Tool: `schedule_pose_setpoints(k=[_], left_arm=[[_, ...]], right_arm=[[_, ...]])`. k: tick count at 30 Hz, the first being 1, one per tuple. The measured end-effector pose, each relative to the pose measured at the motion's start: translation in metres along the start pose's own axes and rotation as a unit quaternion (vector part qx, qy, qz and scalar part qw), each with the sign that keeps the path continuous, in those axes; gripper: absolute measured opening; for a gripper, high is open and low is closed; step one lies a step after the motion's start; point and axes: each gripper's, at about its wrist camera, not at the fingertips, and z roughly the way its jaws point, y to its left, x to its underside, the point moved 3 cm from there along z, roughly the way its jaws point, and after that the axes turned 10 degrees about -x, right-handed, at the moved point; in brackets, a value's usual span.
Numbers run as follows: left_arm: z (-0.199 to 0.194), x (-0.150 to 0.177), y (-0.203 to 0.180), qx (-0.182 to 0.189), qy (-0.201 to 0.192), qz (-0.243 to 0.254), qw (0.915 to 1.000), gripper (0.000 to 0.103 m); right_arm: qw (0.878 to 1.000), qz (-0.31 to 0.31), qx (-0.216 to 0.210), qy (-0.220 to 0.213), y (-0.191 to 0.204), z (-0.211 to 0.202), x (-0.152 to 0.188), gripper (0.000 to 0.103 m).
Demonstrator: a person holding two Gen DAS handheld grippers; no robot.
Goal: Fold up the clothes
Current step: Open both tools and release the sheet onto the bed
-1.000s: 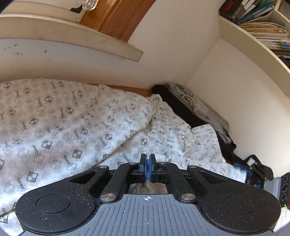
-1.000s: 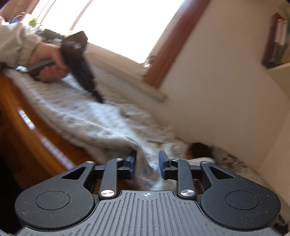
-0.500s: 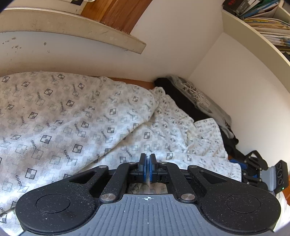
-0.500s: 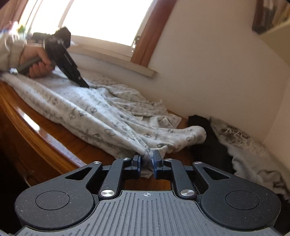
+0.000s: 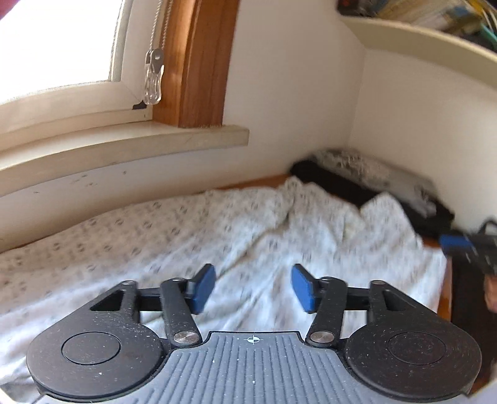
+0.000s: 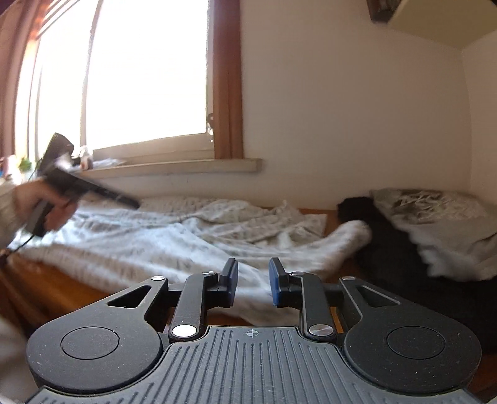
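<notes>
A white garment with a small dark checked print [image 5: 192, 236] lies spread and rumpled over the wooden table [image 6: 62, 289] below the window. My left gripper [image 5: 253, 287] hovers above it, open, with nothing between its blue pads. In the right wrist view the same garment [image 6: 174, 239] stretches from left to right, one end reaching toward a dark pile. My right gripper [image 6: 251, 282] is open over the garment's near edge, holding nothing. At the left of that view a hand holds the left gripper [image 6: 93, 189] raised above the cloth.
A black garment [image 6: 403, 264] and a grey printed one [image 6: 441, 214] lie piled in the right corner against the wall. The window sill [image 5: 124, 146] runs along the back. A shelf with books [image 5: 428, 28] hangs at the upper right. The table's front edge is near.
Both grippers were shut on the white garment and have opened, letting it go. Both have lifted and tilted up, so more of the window and wall shows.
</notes>
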Motion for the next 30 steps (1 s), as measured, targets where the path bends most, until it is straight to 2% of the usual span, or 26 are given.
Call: schedule_pose_setpoints(k=[2, 4, 6, 8, 11, 16, 24, 28, 30], left_arm=[[-0.007, 0.010, 0.006, -0.018, 0.003, 0.016, 0.9997, 0.069], [-0.014, 0.019, 0.017, -0.024, 0.006, 0.009, 0.9996, 0.069], [-0.022, 0.028, 0.027, -0.031, 0.009, 0.001, 0.9995, 0.072], [-0.028, 0.038, 0.038, -0.036, 0.017, -0.004, 0.9992, 0.074], [-0.028, 0.049, 0.051, -0.025, 0.056, -0.025, 0.9978, 0.077], [-0.035, 0.054, 0.058, -0.033, 0.054, -0.037, 0.9973, 0.077], [-0.048, 0.064, 0.061, -0.016, 0.049, -0.069, 0.9963, 0.077], [-0.044, 0.060, 0.062, -0.020, 0.043, -0.075, 0.9960, 0.078], [-0.039, 0.057, 0.062, -0.017, 0.048, -0.074, 0.9959, 0.081]], right_arm=[[1.000, 0.006, 0.005, 0.008, 0.005, 0.016, 0.002, 0.024], [1.000, 0.012, 0.010, 0.016, 0.010, 0.033, 0.004, 0.026], [0.999, 0.017, 0.014, 0.024, 0.016, 0.049, 0.005, 0.033], [0.999, 0.019, 0.018, 0.029, 0.020, 0.059, 0.008, 0.034], [0.999, 0.007, 0.019, 0.028, 0.023, 0.056, 0.013, 0.034], [0.999, -0.004, 0.024, 0.034, 0.027, 0.051, 0.017, 0.035], [0.998, -0.006, 0.030, 0.048, 0.031, 0.047, 0.013, 0.035], [0.998, -0.003, 0.031, 0.049, 0.030, 0.048, 0.009, 0.036], [0.998, -0.001, 0.031, 0.050, 0.029, 0.048, 0.007, 0.037]])
